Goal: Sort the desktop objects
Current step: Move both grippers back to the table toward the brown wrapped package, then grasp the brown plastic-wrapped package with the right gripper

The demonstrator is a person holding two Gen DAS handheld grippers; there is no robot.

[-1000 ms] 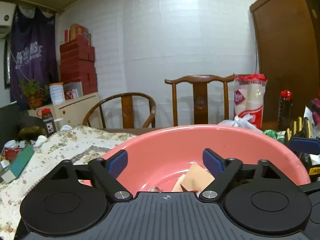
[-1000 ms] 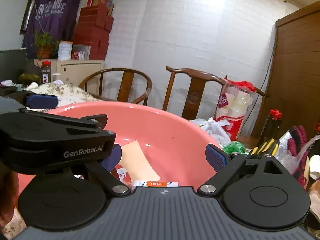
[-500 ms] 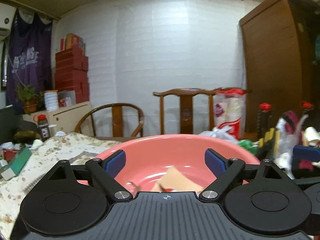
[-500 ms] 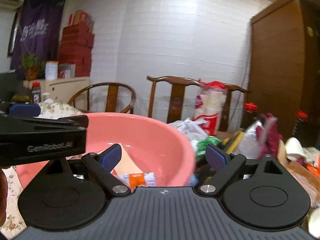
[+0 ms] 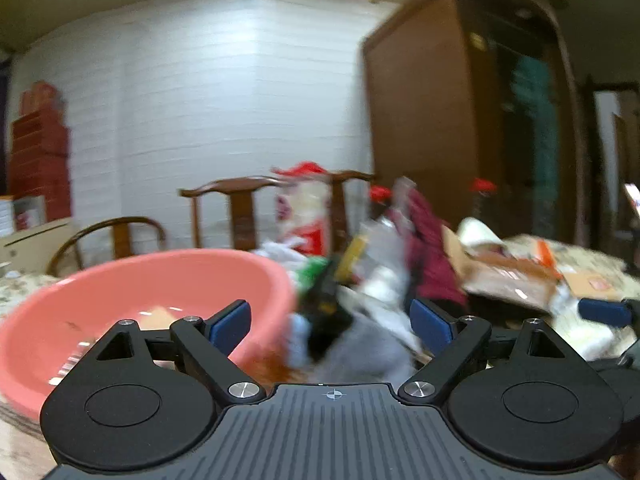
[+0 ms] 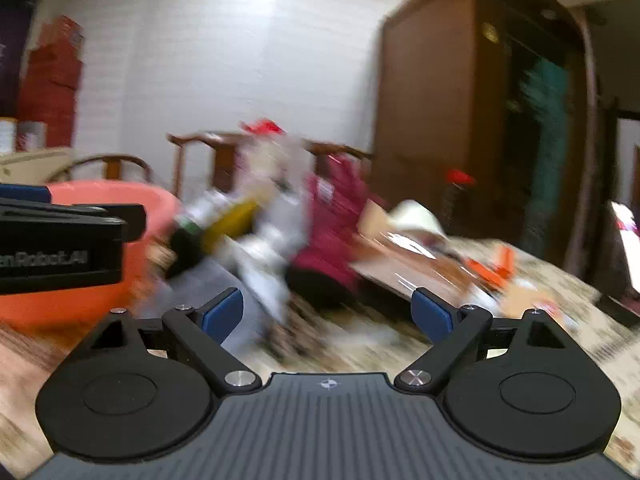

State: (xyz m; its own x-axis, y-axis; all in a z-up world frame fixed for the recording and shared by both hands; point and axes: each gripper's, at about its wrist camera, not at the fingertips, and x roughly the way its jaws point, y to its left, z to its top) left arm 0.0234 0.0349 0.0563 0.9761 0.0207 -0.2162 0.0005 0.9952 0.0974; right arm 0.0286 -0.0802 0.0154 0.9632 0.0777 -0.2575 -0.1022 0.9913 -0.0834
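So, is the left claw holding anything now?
No, the left claw is open, with nothing between its blue pads; the pink plastic basin lies beyond.

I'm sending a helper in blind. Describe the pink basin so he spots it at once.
Start at the tall brown wooden wardrobe on the right and look left along the table, past the heap of clutter. The large round pink plastic basin sits at the left end. It is the only smooth, single-coloured bowl there.

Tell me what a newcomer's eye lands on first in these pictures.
First the big pink basin at lower left of the left wrist view. Next the blurred heap of clutter to its right, with a dark red cloth at its middle. Behind stands a tall brown wardrobe. Both grippers, left and right, are open and empty.
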